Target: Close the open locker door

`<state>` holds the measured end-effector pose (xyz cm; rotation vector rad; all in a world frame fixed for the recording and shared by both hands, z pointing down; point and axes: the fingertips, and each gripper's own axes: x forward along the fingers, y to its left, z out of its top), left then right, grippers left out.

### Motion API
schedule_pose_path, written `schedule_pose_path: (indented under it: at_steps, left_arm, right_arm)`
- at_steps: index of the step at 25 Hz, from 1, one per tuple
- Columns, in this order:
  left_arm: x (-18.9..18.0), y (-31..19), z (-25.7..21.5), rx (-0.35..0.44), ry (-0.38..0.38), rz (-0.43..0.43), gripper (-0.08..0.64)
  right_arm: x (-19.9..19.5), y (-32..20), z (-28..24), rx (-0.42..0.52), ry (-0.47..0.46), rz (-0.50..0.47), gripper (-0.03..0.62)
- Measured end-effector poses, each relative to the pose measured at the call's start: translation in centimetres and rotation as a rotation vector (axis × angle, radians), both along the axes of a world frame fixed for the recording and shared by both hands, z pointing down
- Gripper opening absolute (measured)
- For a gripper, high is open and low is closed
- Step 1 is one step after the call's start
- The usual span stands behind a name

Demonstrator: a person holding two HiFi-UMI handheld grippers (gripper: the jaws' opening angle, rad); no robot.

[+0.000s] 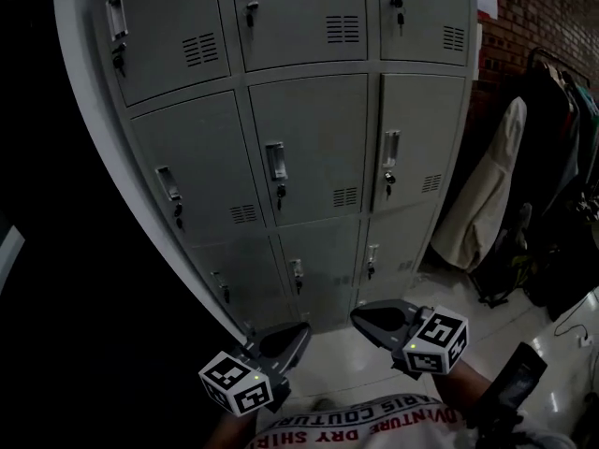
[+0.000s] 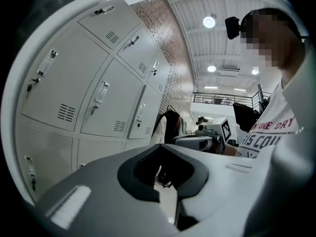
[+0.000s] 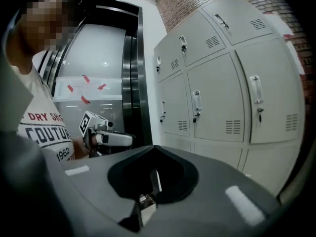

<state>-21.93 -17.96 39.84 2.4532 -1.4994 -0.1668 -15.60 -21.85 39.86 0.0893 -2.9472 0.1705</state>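
Bank of grey steel lockers [image 1: 374, 82], seen from above and in front, filling most of the head view; it stands on a pale glossy floor [image 1: 374, 368], with a brick wall [image 1: 547, 12] and hanging garments [image 1: 482, 190] to its right. Every locker door in sight, e.g. the middle one [image 1: 318, 129], lies flush with its frame. No door stands ajar in any of the three views, so the door to be closed cannot be singled out.

Left claw [image 1: 301, 329] and right claw [image 1: 357, 316] are held low in front of the person's shirt, well apart from the lockers and touching nothing. In each gripper's own view the left claw [image 2: 161, 147] and the right claw [image 3: 153, 148] are drawn fully together at the tips, with nothing between them.

Small fittings: recessed handle [image 1: 275, 161], with a key [image 1: 281, 193] hanging just below it.

Judged progress: the closing appears complete, with nothing visibly left to do.
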Motion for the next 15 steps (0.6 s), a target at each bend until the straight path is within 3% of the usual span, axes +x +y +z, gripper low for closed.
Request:
schedule_pose_path:
  at_steps: [5,9,15]
  left_arm:
    - [9.6,7.2,2.2,-0.014,-0.008,0.014,0.005]
    - [16.1,13.3,4.3,-0.042,-0.016,0.043,0.005]
    - [19.6,18.9,2.3,-0.025,-0.029,0.012,0.005]
  right_arm:
    - [10.0,9.0,3.4,-0.141,-0.025,-0.004,-0.006]
    - [16.4,15.3,5.5,-0.194,-0.020,-0.010,-0.006]
    - [20.6,20.5,2.8,-0.208,-0.070,-0.042,-0.006]
